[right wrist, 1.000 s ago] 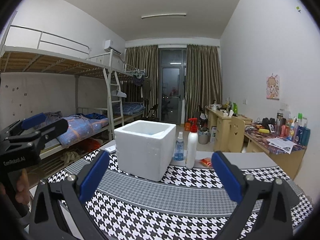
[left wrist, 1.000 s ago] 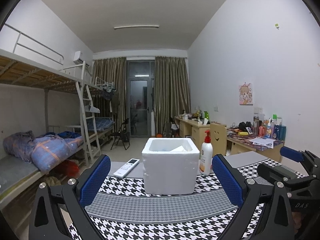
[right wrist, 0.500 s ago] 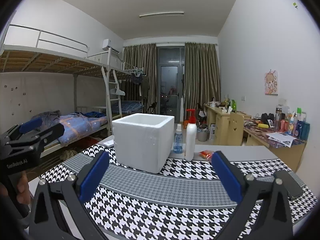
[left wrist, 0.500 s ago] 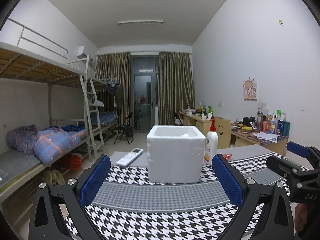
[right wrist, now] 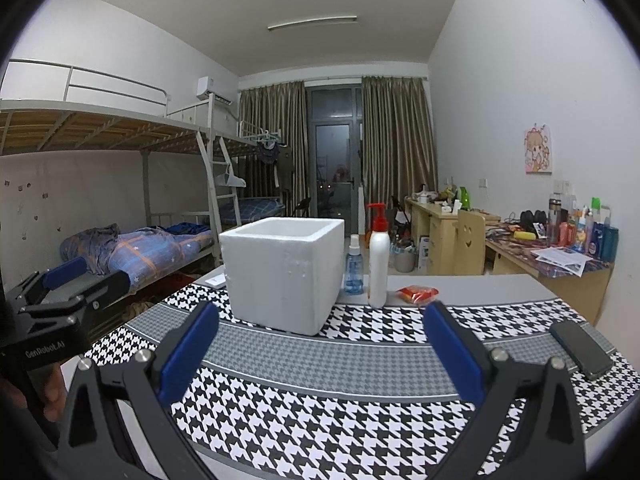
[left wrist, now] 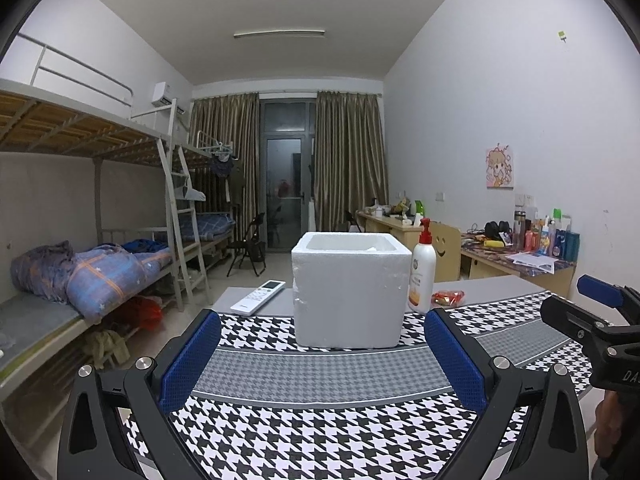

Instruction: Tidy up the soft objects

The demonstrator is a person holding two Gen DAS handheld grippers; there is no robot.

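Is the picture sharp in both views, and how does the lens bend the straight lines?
Left wrist view: the foam box is sharp, lit evenly by the ceiling lamp; the cloth stripes curve. Right wrist view: equally sharp, no glare; the bunk bed bows, and the corners are black.

The white box [left wrist: 351, 292] at frame centre looks like expanded foam, matt and grainy, its edges pitted and crumbly. Under it lies a woven cloth [left wrist: 320, 420] in houndstooth, matt, over a smooth grey surface [right wrist: 460, 282]. The pump bottle [left wrist: 422, 276] is glossy white plastic; the small spray bottle [right wrist: 354, 266] is clear blue plastic. The red packet [right wrist: 418, 293] shines like foil wrap. Each claw [left wrist: 322, 354] [right wrist: 322, 350] is matt black plastic with bright metal screws (its blue pads [left wrist: 190, 360] finely textured). The phone [right wrist: 580, 348] is smooth and dark.
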